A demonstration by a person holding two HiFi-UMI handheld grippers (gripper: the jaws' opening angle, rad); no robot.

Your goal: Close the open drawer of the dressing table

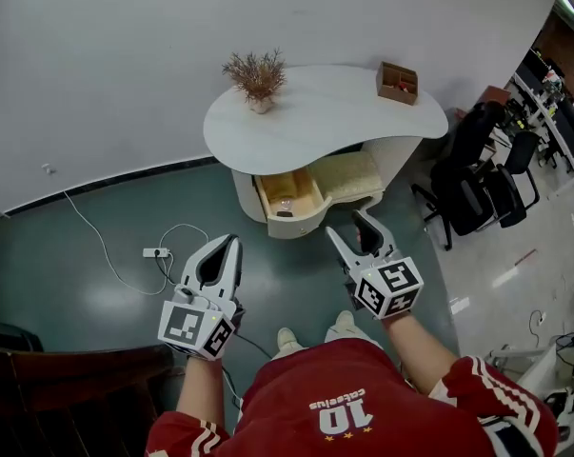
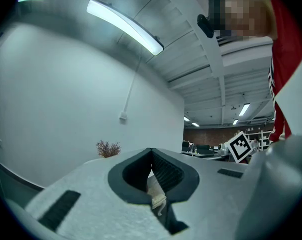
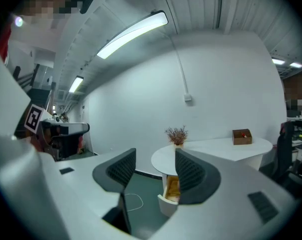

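Red jersey shoulders (image 1: 348,398) fill the bottom of the head view, with both hand-held grippers reaching up the frame from them. Beyond stands the dressing table (image 1: 315,112), in the upper middle of the frame against the wall, its white surface carrying a dried plant (image 1: 256,76) and a brown box (image 1: 398,81).

Under that surface the drawer (image 1: 301,225) stands pulled out towards the person. Its long axis runs from the cabinet down the frame, and its curved front faces the grippers. A small roundish item lies inside; I cannot tell what it is.

Nearer of the two is the right hand-held gripper (image 1: 346,223), its tips near the drawer front, just to the lower right of it. Its jaws are spread wide with nothing between them, and its own view frames the drawer through the gap. Further off at lower left, the left hand-held gripper (image 1: 231,244) is clenched, tips together on nothing.

Closing will likely mean a push on the front, up the frame along the drawer's axis.
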